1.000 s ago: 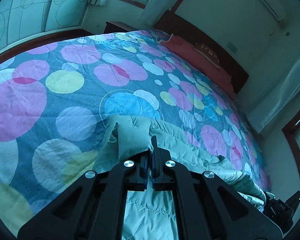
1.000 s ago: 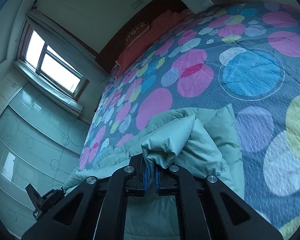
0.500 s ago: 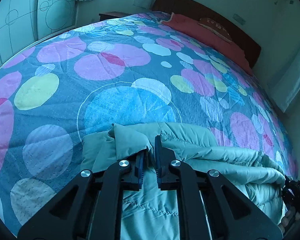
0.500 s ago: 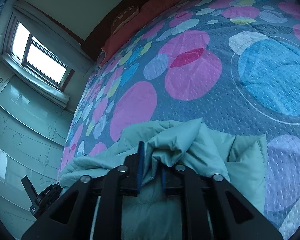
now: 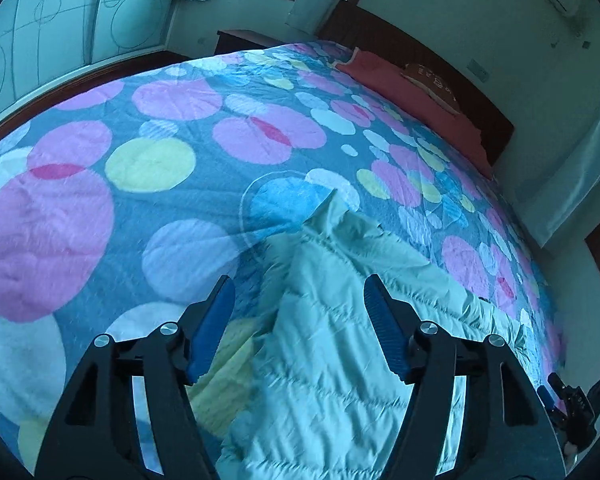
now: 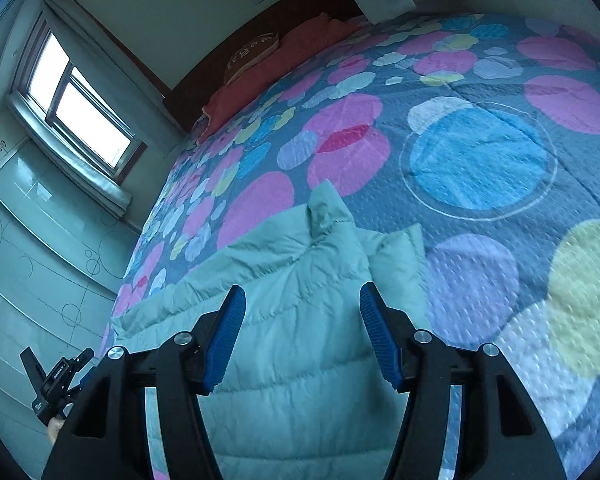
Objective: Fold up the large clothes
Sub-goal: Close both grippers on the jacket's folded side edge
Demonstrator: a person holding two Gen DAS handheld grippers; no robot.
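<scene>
Left wrist view: the left gripper (image 5: 299,322) holds its blue-padded fingers (image 5: 212,326) spread wide with nothing between them, poised above a pale green quilted jacket (image 5: 332,344) that lies on the bedspread (image 5: 160,128). The jacket stretches ahead of the fingers and to their right, its pointed corner lying just beyond the fingertips on a blue circle of the spotted cover. Far ahead, red pillows (image 5: 416,96) rest against the dark headboard (image 5: 440,76). The other gripper shows small at the lower right edge.

In the right wrist view, the right gripper (image 6: 302,334) is likewise spread apart and empty above the jacket, whose puffed fabric fills the space beneath and ahead of it, with a folded edge just right of the right finger. A window (image 6: 80,104) sits far to the left.
</scene>
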